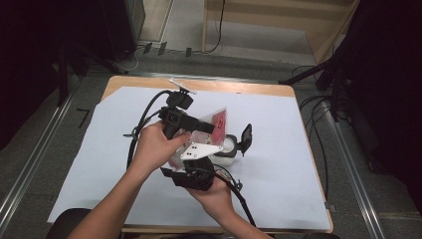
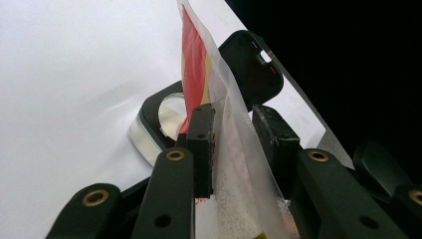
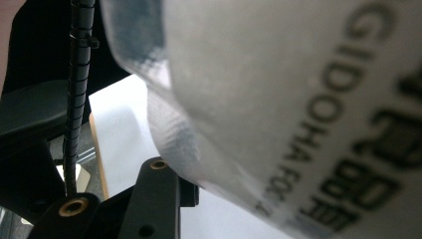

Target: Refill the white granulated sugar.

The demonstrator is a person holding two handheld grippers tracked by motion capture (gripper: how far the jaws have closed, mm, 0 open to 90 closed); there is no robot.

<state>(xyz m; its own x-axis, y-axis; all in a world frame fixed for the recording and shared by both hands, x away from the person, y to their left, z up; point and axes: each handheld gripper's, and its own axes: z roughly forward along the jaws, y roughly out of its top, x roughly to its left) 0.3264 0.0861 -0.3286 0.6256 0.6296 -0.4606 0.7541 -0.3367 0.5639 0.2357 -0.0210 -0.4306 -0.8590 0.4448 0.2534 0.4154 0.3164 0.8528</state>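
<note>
Pouch (image 2: 219,99): thin, crinkled plastic bag, clear and frosted at its edge, red and yellow print higher up; held above the table centre, over the container.
Left gripper (image 1: 191,124): black, hard plastic, two brass-coloured rivets per arm; in the left gripper view its pads (image 2: 201,144) stand either side of the pouch film, the left pad against it, the right pad close beside it; jaws clamped on the pouch as far as can be made out.
Right gripper (image 1: 191,172): black body under a white three-cornered plate, at 6 o'clock of the pouch; one jaw arm shows in the right gripper view, the other cut off; cannot tell how the jaws stand.
Container (image 1: 226,149): small, white, rounded, with black hinged lid (image 1: 245,139) standing open at 3 o'clock.
Table cover (image 1: 278,149): smooth pale sheet over a wooden top.
Hard to make out: right gripper view blurred by film pressed near the lens; dark lettering on it, partly legible.
View difference: left gripper view shows the container's shiny rim (image 2: 149,132) behind the pouch.
</note>
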